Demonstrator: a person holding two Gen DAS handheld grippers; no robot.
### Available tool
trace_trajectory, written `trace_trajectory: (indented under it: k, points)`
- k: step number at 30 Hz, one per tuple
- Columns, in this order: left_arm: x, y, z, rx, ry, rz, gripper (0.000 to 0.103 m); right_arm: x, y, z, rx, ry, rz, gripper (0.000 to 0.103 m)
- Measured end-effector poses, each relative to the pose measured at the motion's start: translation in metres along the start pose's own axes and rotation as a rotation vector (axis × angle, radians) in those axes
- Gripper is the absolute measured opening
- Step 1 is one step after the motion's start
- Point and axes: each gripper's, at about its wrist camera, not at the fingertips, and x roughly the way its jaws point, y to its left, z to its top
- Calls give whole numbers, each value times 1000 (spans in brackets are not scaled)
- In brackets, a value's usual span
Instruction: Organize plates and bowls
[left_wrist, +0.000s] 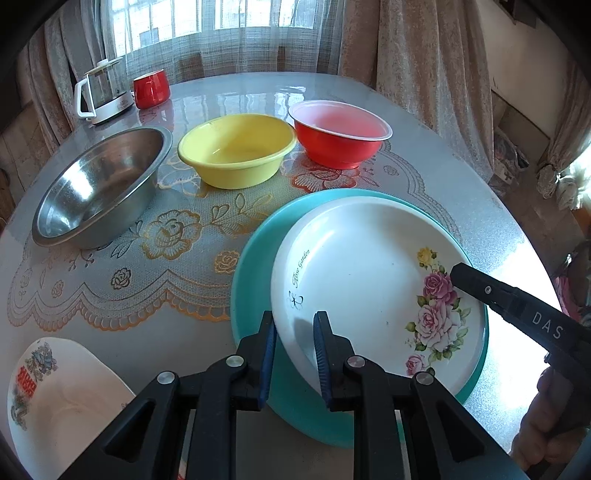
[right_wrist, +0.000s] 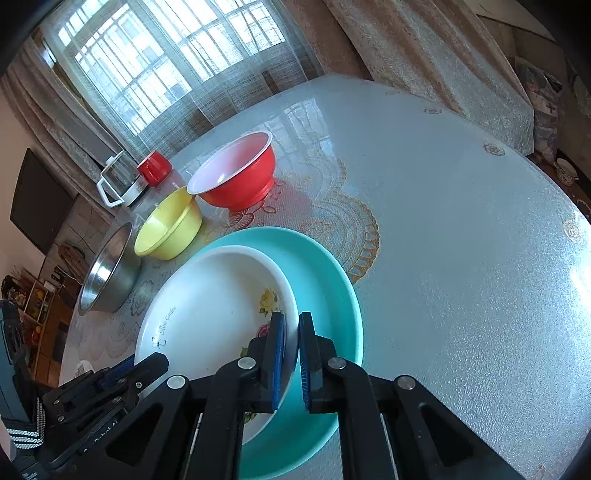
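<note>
White rose plate (left_wrist: 369, 280) is clamped at opposite rims by both grippers (left_wrist: 294, 354) (right_wrist: 291, 360); we advise lowering it level, centred on the teal plate (left_wrist: 255, 258).

Bright daylight enters through the far window (left_wrist: 184, 22), leaving glare on the glossy table (left_wrist: 236, 99). Both views are sharp, with fisheye bending and dark corners.

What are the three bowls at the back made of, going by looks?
Steel bowl: metal, likely stainless; mirror-like inside reflects the window, thin rolled rim. Yellow bowl: probably plastic; opaque, even colour, soft sheen, thick moulded rim. Red bowl: looks like thin plastic; red outside, pale glossy inside, thin white lip and stepped foot. Melamine cannot be ruled out.
</note>
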Motion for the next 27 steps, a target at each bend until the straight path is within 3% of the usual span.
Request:
trace_trajectory:
  k: [9, 12, 21, 27]
  points:
    - [-6, 6, -4, -22, -6, -11, 24, 2, 2, 0, -9, 31, 9, 9]
    - [-14, 8, -6, -19, -27, -7, 24, 3, 4, -3, -27, 33, -8, 19]
    - [-50, 24, -15, -33, -108, -16, 24, -31, 14, -3, -57, -71, -10, 30]
    - [-83, 36, -22, -6, -187, -11, 25, -47, 42, -9, -116, -91, 92, 32]
